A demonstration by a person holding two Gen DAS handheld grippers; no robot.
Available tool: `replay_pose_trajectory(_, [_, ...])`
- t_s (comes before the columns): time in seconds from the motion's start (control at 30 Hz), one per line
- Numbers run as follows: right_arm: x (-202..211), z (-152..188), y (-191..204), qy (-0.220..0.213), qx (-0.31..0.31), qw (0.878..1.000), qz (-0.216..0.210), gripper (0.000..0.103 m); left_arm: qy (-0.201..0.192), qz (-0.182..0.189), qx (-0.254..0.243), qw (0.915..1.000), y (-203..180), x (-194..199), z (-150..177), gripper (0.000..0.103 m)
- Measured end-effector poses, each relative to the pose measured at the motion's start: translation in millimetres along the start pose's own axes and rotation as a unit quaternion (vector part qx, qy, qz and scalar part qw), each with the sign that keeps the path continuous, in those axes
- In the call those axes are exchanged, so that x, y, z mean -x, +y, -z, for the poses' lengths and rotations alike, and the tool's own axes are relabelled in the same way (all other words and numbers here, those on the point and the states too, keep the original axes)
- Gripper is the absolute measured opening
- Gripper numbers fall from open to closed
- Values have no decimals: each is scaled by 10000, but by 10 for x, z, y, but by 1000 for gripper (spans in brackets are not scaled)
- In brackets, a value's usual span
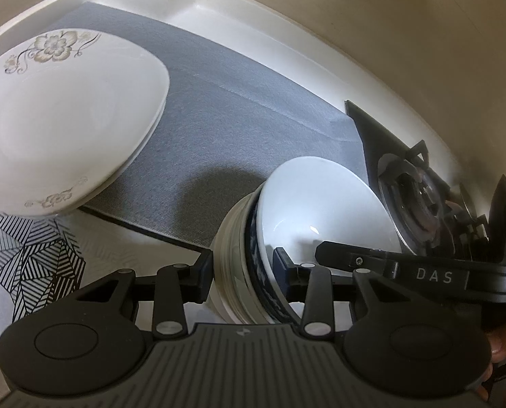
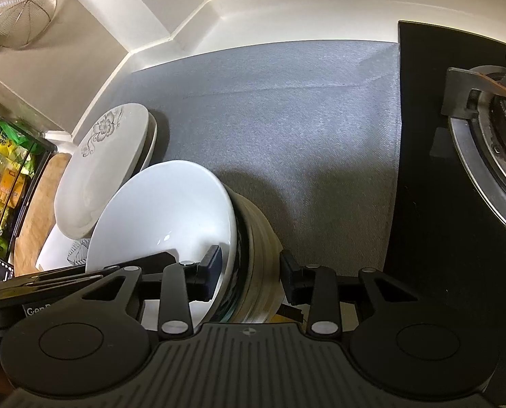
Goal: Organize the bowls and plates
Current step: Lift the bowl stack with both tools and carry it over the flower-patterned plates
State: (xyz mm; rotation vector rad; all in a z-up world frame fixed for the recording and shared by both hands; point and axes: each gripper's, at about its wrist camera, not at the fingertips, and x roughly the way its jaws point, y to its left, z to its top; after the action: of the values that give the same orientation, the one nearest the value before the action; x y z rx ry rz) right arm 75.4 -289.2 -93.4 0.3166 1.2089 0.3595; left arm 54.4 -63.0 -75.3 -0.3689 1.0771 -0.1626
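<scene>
Both grippers, left (image 1: 242, 272) and right (image 2: 251, 272), pinch the bowl stack (image 1: 253, 265) mid-carry, just beside the stove (image 2: 484, 142); next, lower it level onto the grey mat (image 2: 286, 119)

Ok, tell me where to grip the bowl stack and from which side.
Grip the bowl stack across its rims, one finger inside the top white bowl, one outside. Coming from opposite sides with both grippers suits it: the nested bowls look tilted, and the thin rims fit the fingers.

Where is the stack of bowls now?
The stack of bowls sits between both claws, left claw and right claw, over the gray mat, between floral plates and gas stove.
</scene>
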Motion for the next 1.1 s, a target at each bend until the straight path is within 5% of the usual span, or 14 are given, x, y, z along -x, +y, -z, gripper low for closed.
replay_pose_trajectory(0.6, [384, -2, 127, -772, -800, 9915, 670, 37, 91, 879, -1087, 9901, -126, 38, -474, 42])
replay_pose_trajectory(0.8, [424, -132, 492, -1041, -883, 9878, 749, 37, -71, 941, -1121, 9892, 226, 301, -712, 42])
replay_pose_trajectory(1.1, [2, -498, 1261, -1052, -573, 9917, 457, 37, -346, 560, -781, 9948, 1029, 642, -1040, 42])
